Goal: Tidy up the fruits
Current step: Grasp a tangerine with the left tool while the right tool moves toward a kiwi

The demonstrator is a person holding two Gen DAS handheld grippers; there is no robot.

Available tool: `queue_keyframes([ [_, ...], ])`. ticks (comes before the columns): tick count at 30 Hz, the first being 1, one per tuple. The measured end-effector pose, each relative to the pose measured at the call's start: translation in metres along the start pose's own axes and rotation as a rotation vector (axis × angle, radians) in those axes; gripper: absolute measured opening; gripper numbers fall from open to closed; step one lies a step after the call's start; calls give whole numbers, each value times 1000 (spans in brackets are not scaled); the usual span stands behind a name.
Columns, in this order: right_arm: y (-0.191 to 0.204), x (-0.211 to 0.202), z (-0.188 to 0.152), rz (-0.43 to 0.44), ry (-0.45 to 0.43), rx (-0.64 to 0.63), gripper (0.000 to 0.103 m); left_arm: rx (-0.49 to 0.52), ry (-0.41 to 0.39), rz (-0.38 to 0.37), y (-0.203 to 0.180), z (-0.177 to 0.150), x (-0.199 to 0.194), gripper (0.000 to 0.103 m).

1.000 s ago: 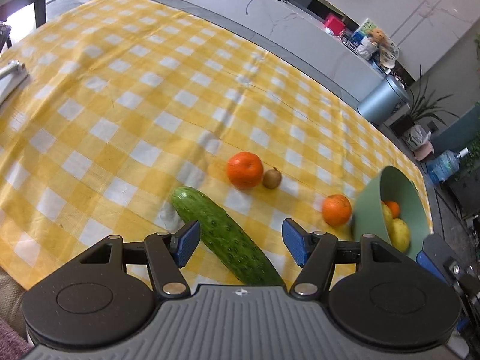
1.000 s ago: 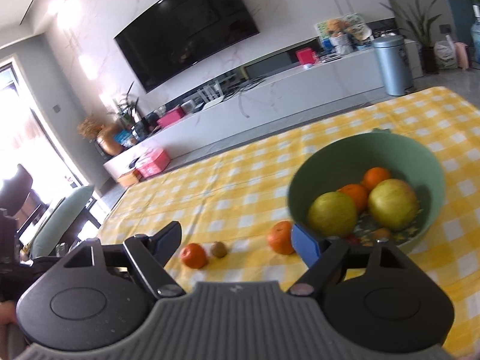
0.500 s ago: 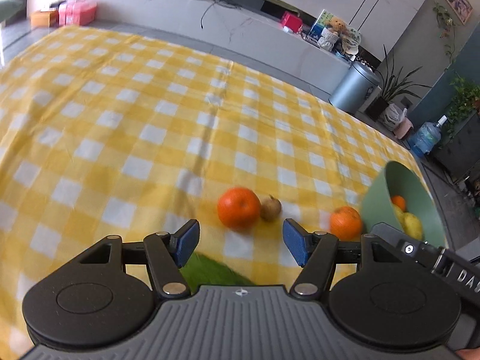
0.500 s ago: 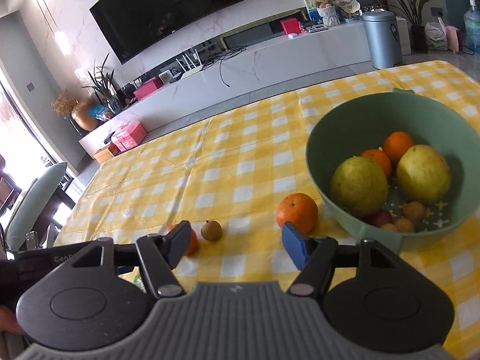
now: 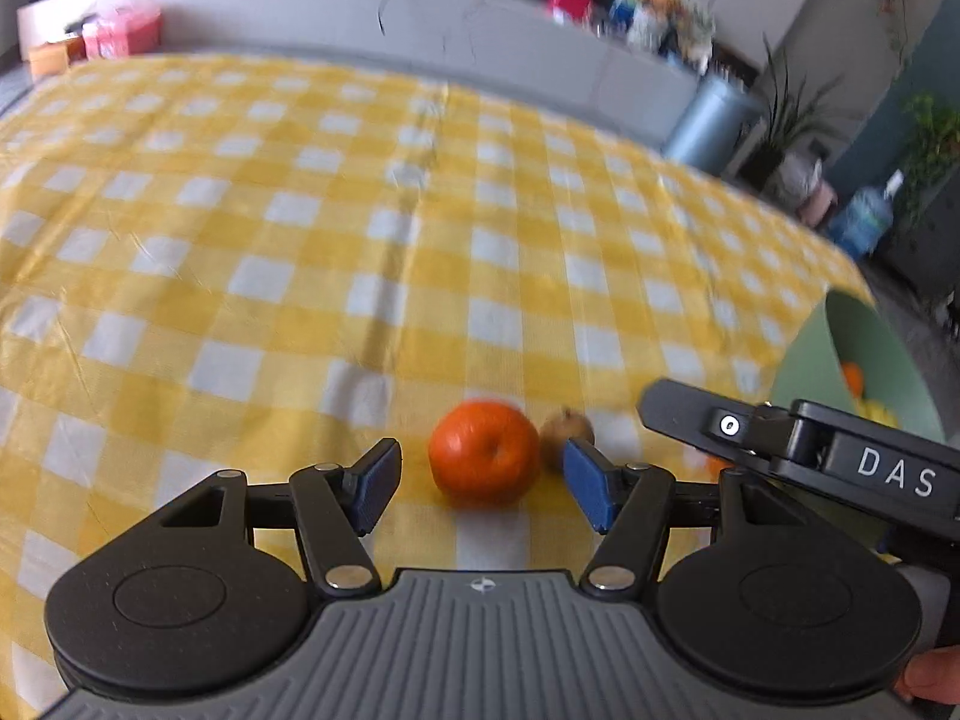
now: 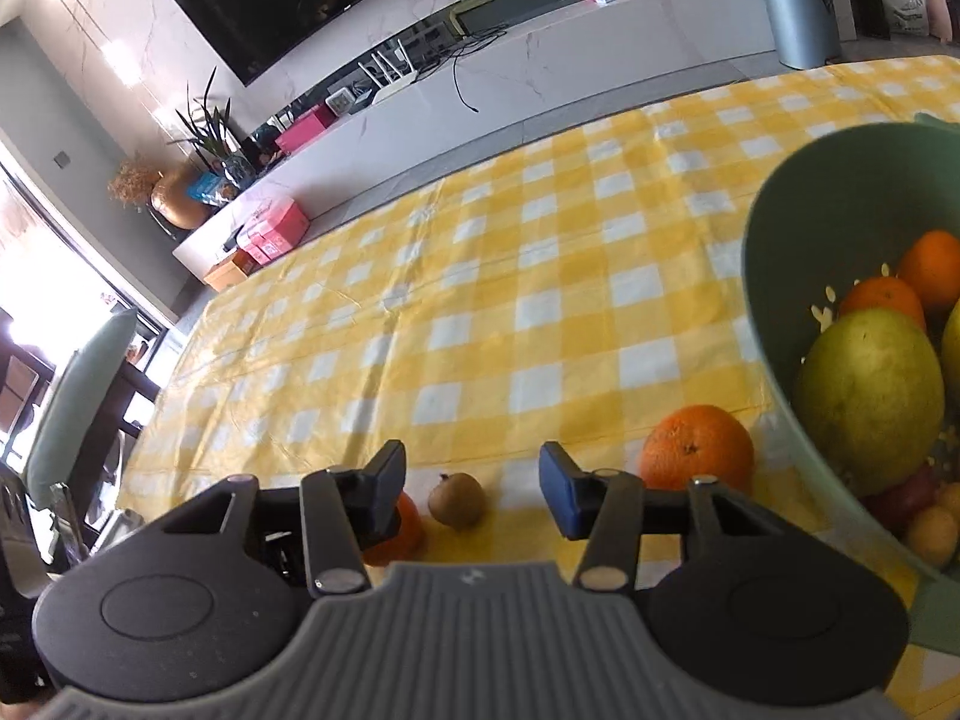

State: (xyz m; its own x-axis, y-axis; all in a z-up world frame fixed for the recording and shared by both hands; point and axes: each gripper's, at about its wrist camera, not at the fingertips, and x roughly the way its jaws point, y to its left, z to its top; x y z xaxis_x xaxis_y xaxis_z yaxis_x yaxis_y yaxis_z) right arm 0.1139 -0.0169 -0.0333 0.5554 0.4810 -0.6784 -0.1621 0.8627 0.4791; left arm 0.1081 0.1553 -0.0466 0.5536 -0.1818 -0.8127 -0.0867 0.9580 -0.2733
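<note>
An orange tangerine (image 5: 483,451) lies on the yellow checked tablecloth (image 5: 360,228), a small brown fruit (image 5: 566,427) touching its right side. My left gripper (image 5: 480,483) is open, its blue pads on either side of the tangerine, apart from it. My right gripper (image 6: 471,489) is open around the small brown fruit (image 6: 457,499); its left finger hides most of the tangerine (image 6: 396,531). A second orange (image 6: 696,447) lies against the green bowl (image 6: 774,228), which holds pears and oranges. The right gripper's body (image 5: 840,462) crosses the left wrist view.
The green bowl (image 5: 840,360) stands at the table's right edge. Beyond the table are a white TV counter (image 6: 540,66), a grey bin (image 6: 792,6) and pink boxes (image 6: 273,234). A chair (image 6: 78,408) stands at the left.
My left gripper has moved forward past the cucumber, now out of view, to bracket the tangerine. My right gripper has swung left and down from the bowl to the small brown fruit.
</note>
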Motion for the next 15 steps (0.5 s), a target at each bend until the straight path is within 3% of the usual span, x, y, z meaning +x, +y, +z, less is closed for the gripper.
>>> queue_keyframes([
  [7, -4, -2, -1, 14, -14, -31, 57, -10, -7, 52, -2, 1, 10, 72],
  [15, -9, 3, -6, -14, -49, -46, 58, -41, -29, 29, -1, -4, -1, 50],
])
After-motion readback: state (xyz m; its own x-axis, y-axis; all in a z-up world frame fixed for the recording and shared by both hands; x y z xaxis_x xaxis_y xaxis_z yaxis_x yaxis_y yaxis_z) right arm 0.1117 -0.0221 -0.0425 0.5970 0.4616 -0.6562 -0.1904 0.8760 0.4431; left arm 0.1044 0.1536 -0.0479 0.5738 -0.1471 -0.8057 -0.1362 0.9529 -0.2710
